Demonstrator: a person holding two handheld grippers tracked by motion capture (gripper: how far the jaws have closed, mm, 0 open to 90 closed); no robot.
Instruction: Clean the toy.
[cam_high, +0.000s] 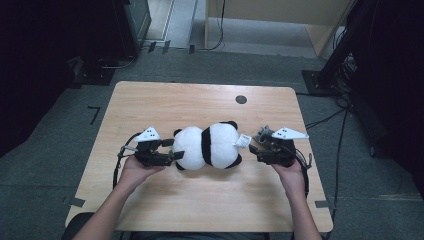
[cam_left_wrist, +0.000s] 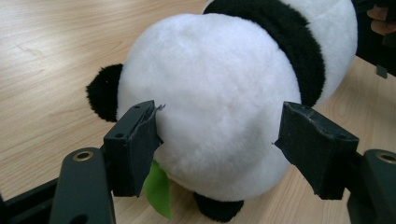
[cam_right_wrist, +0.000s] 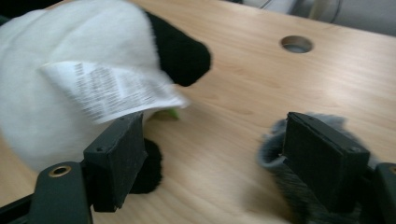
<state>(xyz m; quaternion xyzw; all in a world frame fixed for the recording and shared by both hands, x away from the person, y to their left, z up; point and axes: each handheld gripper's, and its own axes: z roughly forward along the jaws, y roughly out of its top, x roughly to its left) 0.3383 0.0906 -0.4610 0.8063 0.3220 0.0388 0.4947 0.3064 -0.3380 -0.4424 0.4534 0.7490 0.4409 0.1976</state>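
Observation:
A black and white panda plush (cam_high: 207, 145) lies on its side in the middle of the wooden table (cam_high: 200, 200). My left gripper (cam_high: 173, 149) is at the plush's left end. In the left gripper view the jaws stand on either side of its round white body (cam_left_wrist: 210, 93); the left jaw touches the fur and nothing looks squeezed. My right gripper (cam_high: 256, 152) is open just off the plush's right end, with bare table between its jaws (cam_right_wrist: 210, 154). The plush (cam_right_wrist: 46, 107) and its white printed label (cam_right_wrist: 107, 88) sit by the left jaw.
A small grey fuzzy thing (cam_high: 264, 134) lies on the table beside the right gripper, behind its right jaw (cam_right_wrist: 275, 154). A green felt leaf (cam_left_wrist: 158, 189) pokes out under the plush. A round cable hole (cam_high: 241, 99) is at the table's far side. Dark stands and cables surround the table.

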